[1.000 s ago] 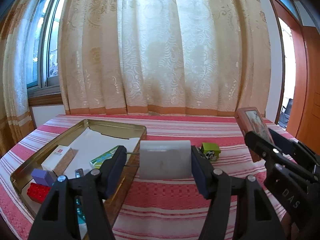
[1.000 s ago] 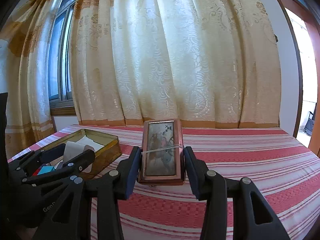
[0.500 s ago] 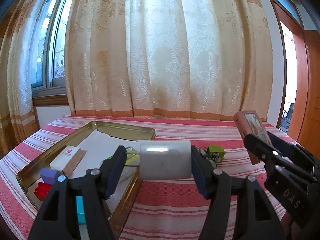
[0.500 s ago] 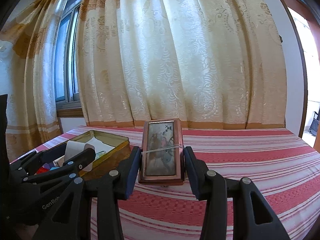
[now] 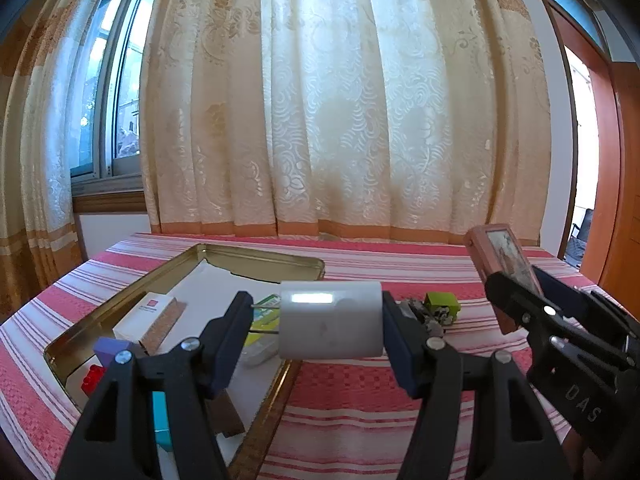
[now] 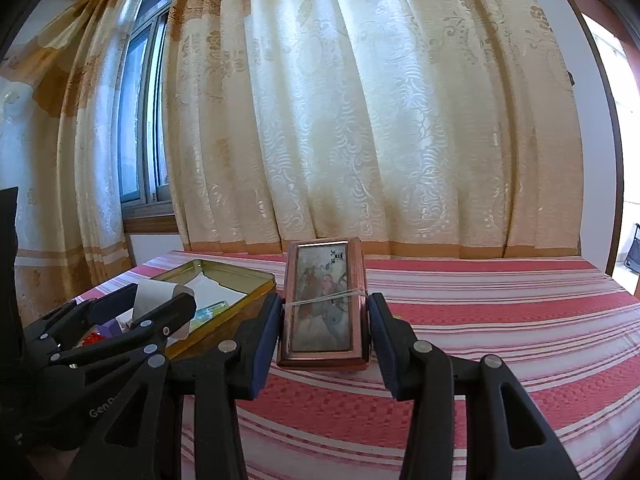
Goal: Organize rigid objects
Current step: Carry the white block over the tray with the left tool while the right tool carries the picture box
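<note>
Both claws are loaded: left claw (image 5: 316, 322) clamps a white cylinder (image 5: 330, 320), axis crosswise, seemingly above the gold tin tray's (image 5: 262, 258) near-right rim; right claw (image 6: 324, 330) grips the copper-framed box (image 6: 323, 308), farther right.

Red-and-white striped tablecloth (image 6: 500, 340), cream curtain (image 5: 340, 120) with an orange hem, gold tin tray (image 5: 256, 260), pale grey cylinder (image 5: 330, 320), copper-pink box (image 6: 324, 312), lime-green block (image 5: 440, 304), purple block (image 5: 110, 350).

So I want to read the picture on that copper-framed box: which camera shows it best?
The right wrist view: the copper-framed box faces the camera squarely between the right gripper fingers. The left wrist view shows it edge-on and foreshortened at the far right.
</note>
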A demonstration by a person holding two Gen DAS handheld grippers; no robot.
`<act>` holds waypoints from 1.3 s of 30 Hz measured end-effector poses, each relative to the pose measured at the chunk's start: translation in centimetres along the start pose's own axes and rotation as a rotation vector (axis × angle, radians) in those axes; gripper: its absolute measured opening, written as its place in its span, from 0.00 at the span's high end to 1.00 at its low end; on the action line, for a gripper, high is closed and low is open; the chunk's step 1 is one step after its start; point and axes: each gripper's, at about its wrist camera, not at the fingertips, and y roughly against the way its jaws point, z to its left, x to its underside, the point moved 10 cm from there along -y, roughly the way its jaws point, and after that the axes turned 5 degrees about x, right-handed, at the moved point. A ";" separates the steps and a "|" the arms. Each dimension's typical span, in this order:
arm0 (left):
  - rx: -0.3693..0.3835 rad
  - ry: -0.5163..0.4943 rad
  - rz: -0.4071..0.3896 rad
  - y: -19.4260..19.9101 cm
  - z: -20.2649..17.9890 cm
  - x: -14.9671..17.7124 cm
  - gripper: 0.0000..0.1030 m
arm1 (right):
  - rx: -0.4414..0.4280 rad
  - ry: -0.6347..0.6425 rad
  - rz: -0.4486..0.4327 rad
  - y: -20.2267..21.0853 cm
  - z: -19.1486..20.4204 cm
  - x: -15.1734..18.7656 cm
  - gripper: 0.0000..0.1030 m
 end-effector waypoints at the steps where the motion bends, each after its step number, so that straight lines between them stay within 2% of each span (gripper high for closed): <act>1: 0.000 0.002 0.000 0.0 0.1 0.0 0.39 | -0.001 0.001 0.000 0.0 0.1 0.0 0.54; 39: -0.028 0.028 -0.016 0.8 2.9 -0.3 0.39 | -0.064 0.025 0.003 -0.1 3.9 0.2 0.54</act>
